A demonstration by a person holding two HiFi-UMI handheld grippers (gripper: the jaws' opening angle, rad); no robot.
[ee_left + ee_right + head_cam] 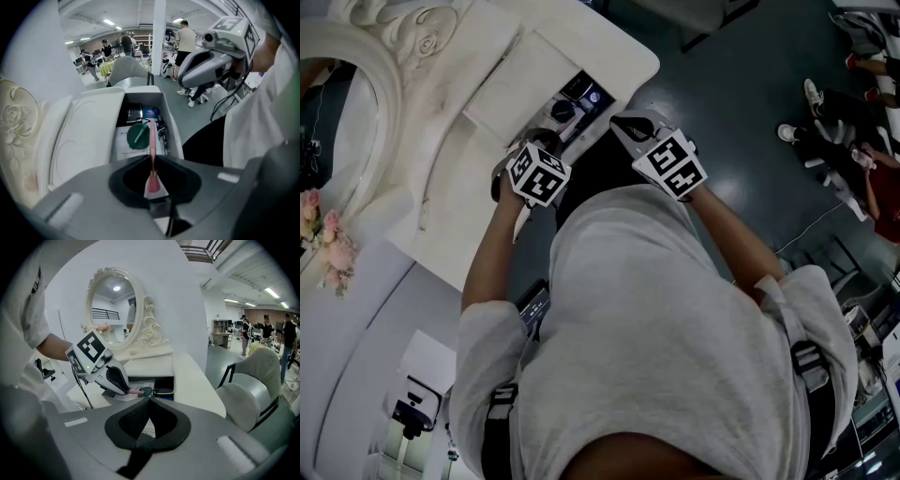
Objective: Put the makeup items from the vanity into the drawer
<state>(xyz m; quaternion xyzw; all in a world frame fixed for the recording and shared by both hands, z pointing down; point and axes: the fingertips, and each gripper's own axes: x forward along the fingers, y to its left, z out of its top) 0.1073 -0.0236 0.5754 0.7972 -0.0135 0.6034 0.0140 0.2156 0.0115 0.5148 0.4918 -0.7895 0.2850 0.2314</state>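
Grey shirt [656,319] hides part of the drawer [171,126]; left hand-held gripper [153,159] grasps a pink stick [152,140], right hand-held gripper [150,400] clenched empty.

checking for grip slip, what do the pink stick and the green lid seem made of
Pink stick: likely plastic, smooth finish; even pink colour, slim straight shaft. Green lid: probably matte plastic; flat uniform green with faint print. Neither is certain.
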